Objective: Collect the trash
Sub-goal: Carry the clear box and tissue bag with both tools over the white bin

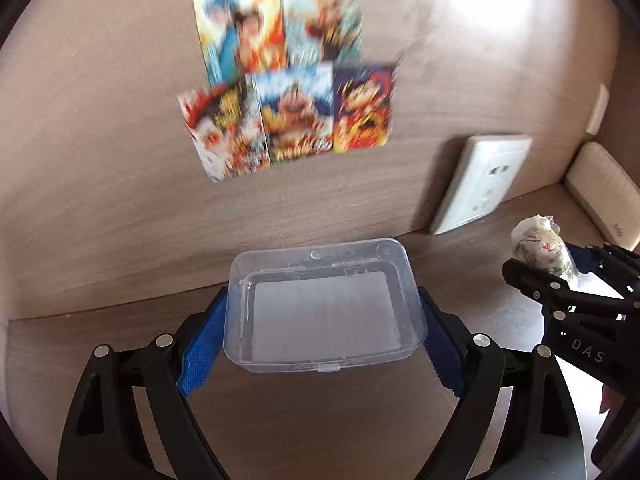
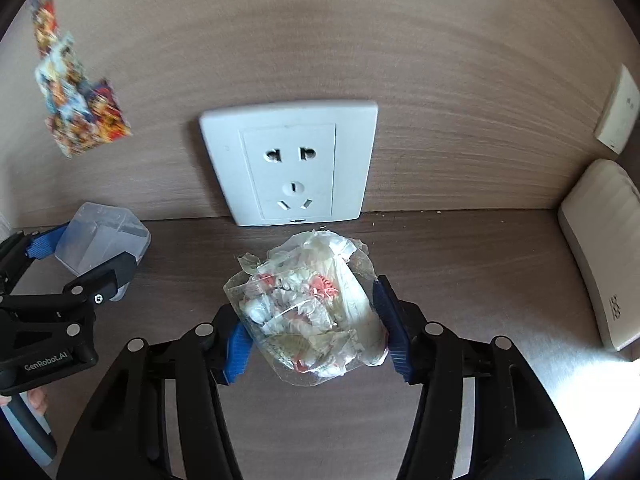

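A clear plastic box (image 1: 320, 312), lid off and nothing inside, sits on the wooden shelf close to the back panel. My left gripper (image 1: 324, 320) has a blue pad against each short side of the box, shut on it. In the right wrist view the same box (image 2: 100, 232) shows at far left between the left gripper's fingers (image 2: 120, 268). A crumpled clear bag of trash (image 2: 308, 304), stuffed with white and pink scraps, rests on the shelf. My right gripper (image 2: 314, 320) is shut on the bag, its blue pads denting both sides. The bag (image 1: 540, 244) also shows at the right edge of the left wrist view.
A white wall socket (image 2: 288, 160) is set in the wooden back panel just behind the bag. Colourful cartoon cards (image 1: 288, 80) are stuck on the panel above the box. A beige padded block (image 2: 600, 256) stands at the right wall, with a small white plate (image 2: 618, 114) above it.
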`<state>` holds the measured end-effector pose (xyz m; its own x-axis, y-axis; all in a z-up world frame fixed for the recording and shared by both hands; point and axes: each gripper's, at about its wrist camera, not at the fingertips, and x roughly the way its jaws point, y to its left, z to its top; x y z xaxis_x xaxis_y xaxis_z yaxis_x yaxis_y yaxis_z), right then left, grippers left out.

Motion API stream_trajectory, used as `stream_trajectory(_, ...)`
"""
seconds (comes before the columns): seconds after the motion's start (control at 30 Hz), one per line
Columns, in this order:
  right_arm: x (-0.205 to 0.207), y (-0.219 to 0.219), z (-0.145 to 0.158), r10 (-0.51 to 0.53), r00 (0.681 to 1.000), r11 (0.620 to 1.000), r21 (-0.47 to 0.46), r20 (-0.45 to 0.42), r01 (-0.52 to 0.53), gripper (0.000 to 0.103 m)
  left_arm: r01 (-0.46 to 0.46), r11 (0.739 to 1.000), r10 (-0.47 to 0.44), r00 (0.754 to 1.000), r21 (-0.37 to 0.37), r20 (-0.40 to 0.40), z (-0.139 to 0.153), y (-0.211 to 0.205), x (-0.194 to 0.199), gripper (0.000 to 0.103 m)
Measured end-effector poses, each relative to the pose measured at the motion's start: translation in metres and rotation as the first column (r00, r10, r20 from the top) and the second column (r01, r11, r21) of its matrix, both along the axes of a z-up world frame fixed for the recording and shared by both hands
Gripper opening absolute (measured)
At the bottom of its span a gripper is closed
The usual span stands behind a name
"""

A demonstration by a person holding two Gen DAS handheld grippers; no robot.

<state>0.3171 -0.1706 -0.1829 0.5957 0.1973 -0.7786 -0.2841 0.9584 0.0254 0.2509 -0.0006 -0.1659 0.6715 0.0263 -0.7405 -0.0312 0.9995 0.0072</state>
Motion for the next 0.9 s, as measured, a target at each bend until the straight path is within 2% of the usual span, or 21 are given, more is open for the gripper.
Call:
stream_trajectory(0.17, -0.035, -0.007, 0.028, -0.017, 0.999, 0.999, 0.047, 0.034, 0.015, 0.057, 0.036, 0.999, -0.036, 0.999, -0.02, 0.029, 0.028, -0.007, -0.033, 0.085)
stream_trajectory(0.4, -0.095, -0.029, 0.065, -0.057, 0.993, 0.997, 0.06, 0.108, 0.05, 0.057, 0.123, 0.992, -0.123, 0.988, 0.014, 0.096, 0.07, -0.041, -0.088, 0.085)
stream_trajectory(0.57, -0.135, -0.054, 0.081, -0.115, 0.982, 0.992, 0.059, 0.147, 0.108, 0.057, 0.217, 0.976, -0.218, 0.97, 0.02, 0.108, 0.082, -0.072, -0.122, 0.085)
stream_trajectory(0.6, -0.145, -0.059, 0.082, -0.13, 0.98, 0.991, 0.058, 0.152, 0.122, 0.057, 0.237, 0.971, -0.238, 0.965, 0.022, 0.108, 0.085, -0.079, -0.112, 0.085)
stream_trajectory(0.7, -0.169, -0.082, 0.089, -0.185, 0.97, 0.982, 0.061, 0.157, 0.178, 0.057, 0.312, 0.95, -0.313, 0.944, 0.023, 0.102, 0.085, -0.105, -0.121, 0.085)
stream_trajectory(0.8, -0.198, -0.109, 0.091, -0.252, 0.957, 0.968, 0.065, 0.147, 0.244, 0.057, 0.395, 0.918, -0.396, 0.913, 0.03, 0.094, 0.083, -0.131, -0.136, 0.085)
stream_trajectory(0.9, -0.225, -0.133, 0.088, -0.324, 0.937, 0.946, 0.055, 0.131, 0.319, 0.057, 0.481, 0.876, -0.481, 0.872, 0.022, 0.084, 0.077, -0.157, -0.148, 0.085)
